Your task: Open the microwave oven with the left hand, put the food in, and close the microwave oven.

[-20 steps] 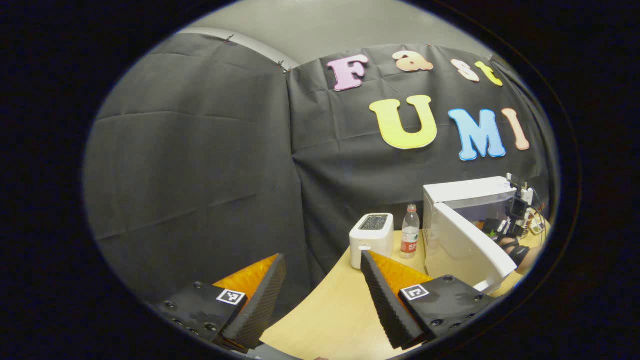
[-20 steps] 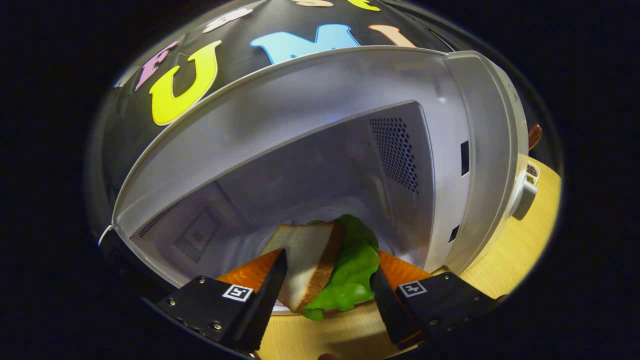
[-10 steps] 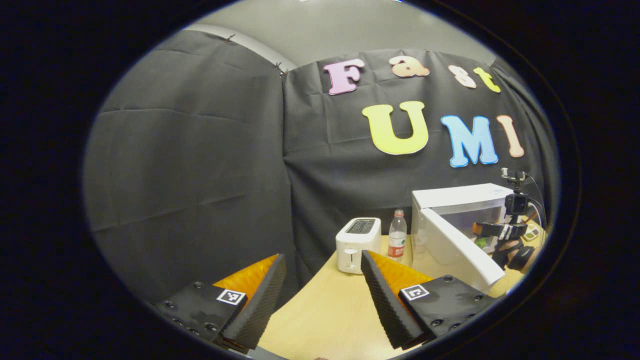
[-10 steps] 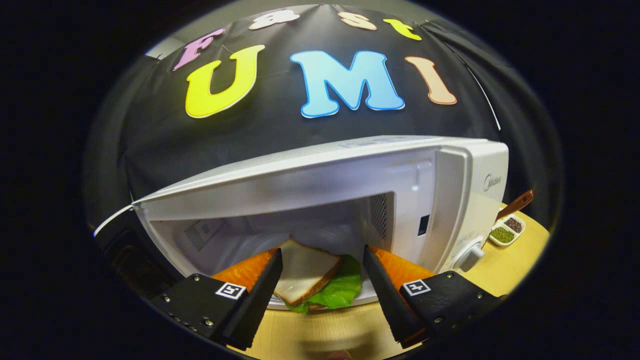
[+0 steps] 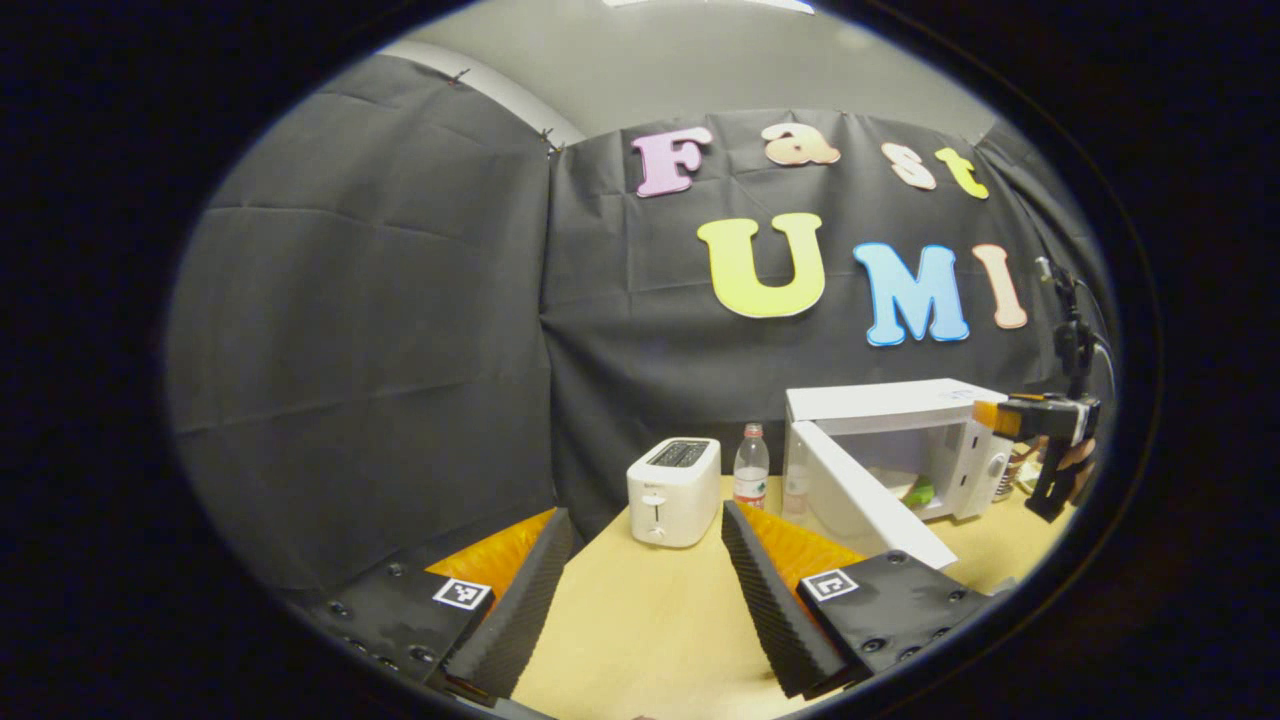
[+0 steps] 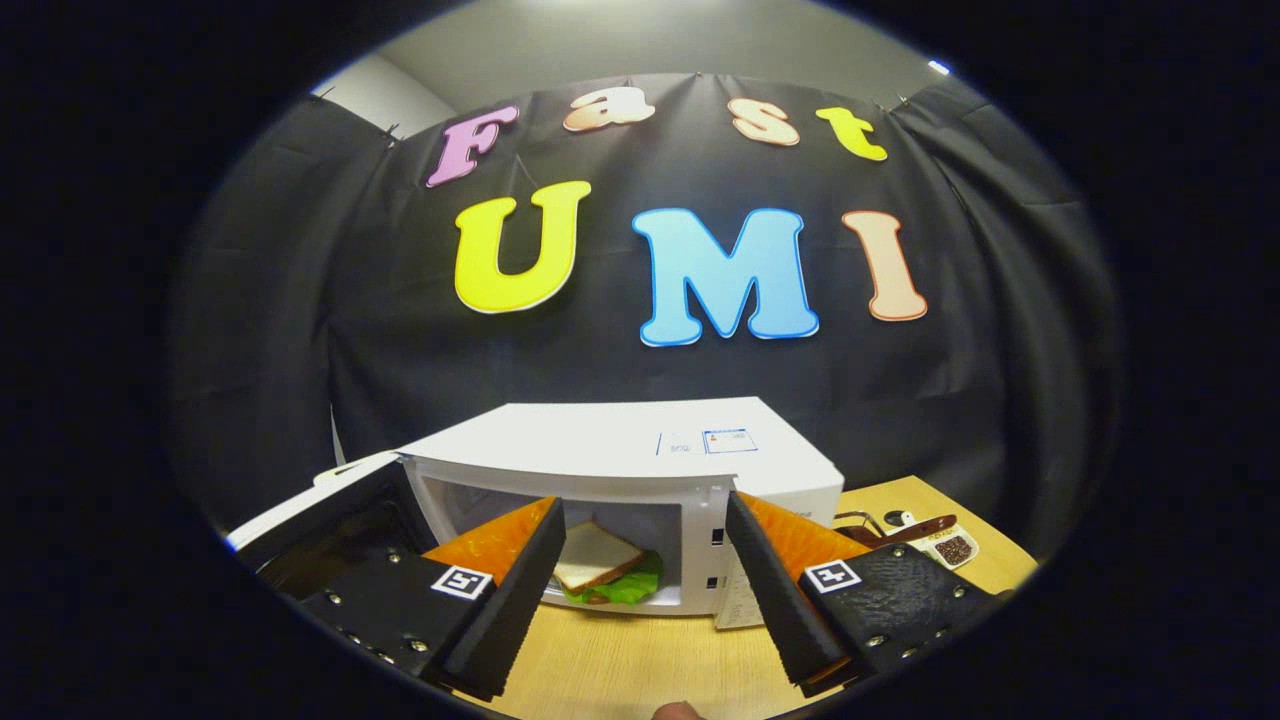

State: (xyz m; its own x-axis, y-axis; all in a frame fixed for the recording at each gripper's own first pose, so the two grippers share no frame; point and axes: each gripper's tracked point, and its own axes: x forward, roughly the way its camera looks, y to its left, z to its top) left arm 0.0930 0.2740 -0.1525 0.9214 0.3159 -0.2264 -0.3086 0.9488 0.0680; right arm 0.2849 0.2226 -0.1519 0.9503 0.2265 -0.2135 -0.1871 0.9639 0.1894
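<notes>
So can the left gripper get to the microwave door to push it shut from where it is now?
Probably yes. The left gripper is open and holds nothing, and bare table lies between it and the open door. The toaster stands off to one side.

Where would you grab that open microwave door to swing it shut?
Probably at the door's free outer edge, farthest from the hinge on the microwave, coming from the toaster side. It stands swung wide, its outer face toward the left hand-held gripper.
</notes>
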